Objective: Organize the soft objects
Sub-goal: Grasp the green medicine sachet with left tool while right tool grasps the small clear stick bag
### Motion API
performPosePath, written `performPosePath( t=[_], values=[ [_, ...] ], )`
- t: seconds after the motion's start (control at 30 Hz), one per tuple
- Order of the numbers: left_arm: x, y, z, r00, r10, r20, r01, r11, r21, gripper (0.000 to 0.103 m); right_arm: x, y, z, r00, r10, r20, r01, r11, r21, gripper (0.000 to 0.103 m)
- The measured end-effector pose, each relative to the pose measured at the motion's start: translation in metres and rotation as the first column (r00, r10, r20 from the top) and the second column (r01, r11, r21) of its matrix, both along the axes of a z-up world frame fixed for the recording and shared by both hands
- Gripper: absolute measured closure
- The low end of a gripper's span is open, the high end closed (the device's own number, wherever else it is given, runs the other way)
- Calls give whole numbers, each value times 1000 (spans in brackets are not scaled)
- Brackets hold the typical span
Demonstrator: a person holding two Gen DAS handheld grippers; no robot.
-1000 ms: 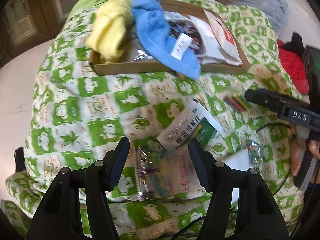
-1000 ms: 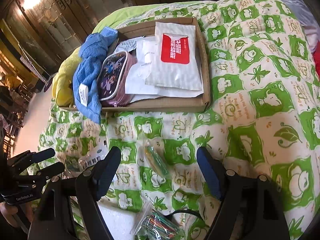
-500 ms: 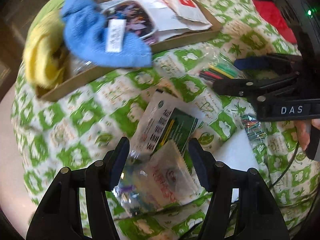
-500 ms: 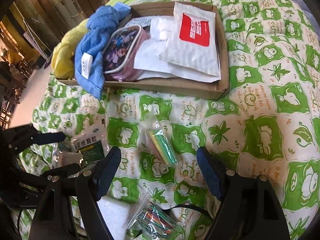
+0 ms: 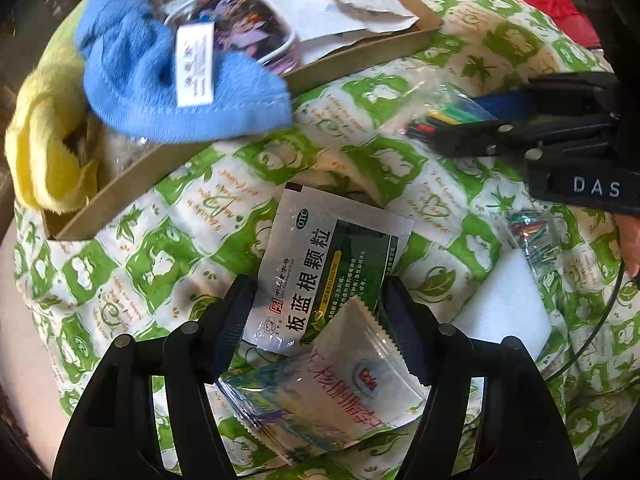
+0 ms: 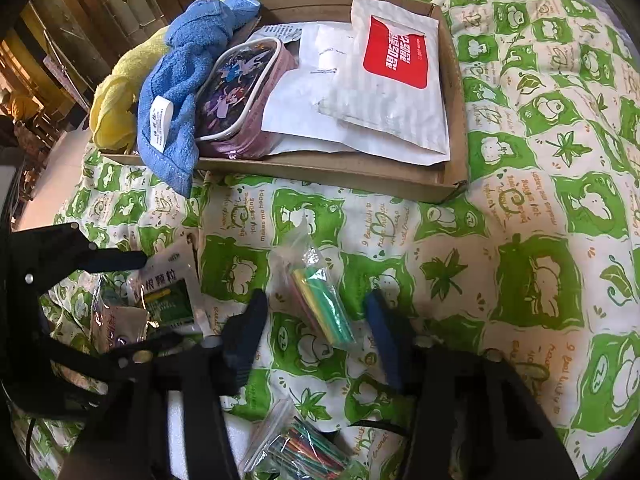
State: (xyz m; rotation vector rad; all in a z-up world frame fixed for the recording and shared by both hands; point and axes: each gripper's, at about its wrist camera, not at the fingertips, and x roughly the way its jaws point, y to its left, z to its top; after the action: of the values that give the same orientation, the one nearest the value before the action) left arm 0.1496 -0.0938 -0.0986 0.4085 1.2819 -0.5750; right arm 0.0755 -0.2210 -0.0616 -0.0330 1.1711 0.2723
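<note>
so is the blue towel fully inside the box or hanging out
Hanging out. The blue towel is bunched in the cardboard box at its left end, and one end with the white tag drapes over the front wall onto the quilt.

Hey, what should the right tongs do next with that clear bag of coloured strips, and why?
Probably finish closing: the right tongs straddle the bag, their jaws have just been closing, but the pads look short of touching it. Then lift it toward the cardboard tray.
</note>
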Motion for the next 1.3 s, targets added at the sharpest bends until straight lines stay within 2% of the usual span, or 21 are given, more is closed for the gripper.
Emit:
performPosePath(
  t=[0.1,0.3,0.47,0.57,0.73,0.93,1.2,1.3],
  values=[
    [7,-3,-6,1000,-1,-15,2,1000,7,32,0,-1,-4,1000,-10,-9,10,1000,5,74],
    [17,-10,-15,998,50,-29,-50,999,-5,31,-1,0,-6,1000,-11,-17,11,1000,15,75],
    [-4,6,-19,996,86,12,-87,996,22,32,1,0,-12,999,-16,-39,17,1000,13,75],
    [-7,5,-21,993,116,21,-116,993,13,36,4,-1,-14,999,-22,-37,23,1000,19,76],
    [-17,10,-25,985,172,28,-172,985,-1,43,7,-10,-15,998,-45,-35,47,998,44,83],
    [-24,19,-11,981,190,43,-190,982,-8,45,8,-12,-14,999,-46,-28,47,998,38,85],
    [-31,33,11,969,239,66,-233,969,-77,45,3,-15,-8,998,-57,-15,58,997,53,86],
    [-34,35,14,968,241,74,-236,969,-72,45,3,-15,-7,998,-57,-15,57,997,51,86]
  ],
)
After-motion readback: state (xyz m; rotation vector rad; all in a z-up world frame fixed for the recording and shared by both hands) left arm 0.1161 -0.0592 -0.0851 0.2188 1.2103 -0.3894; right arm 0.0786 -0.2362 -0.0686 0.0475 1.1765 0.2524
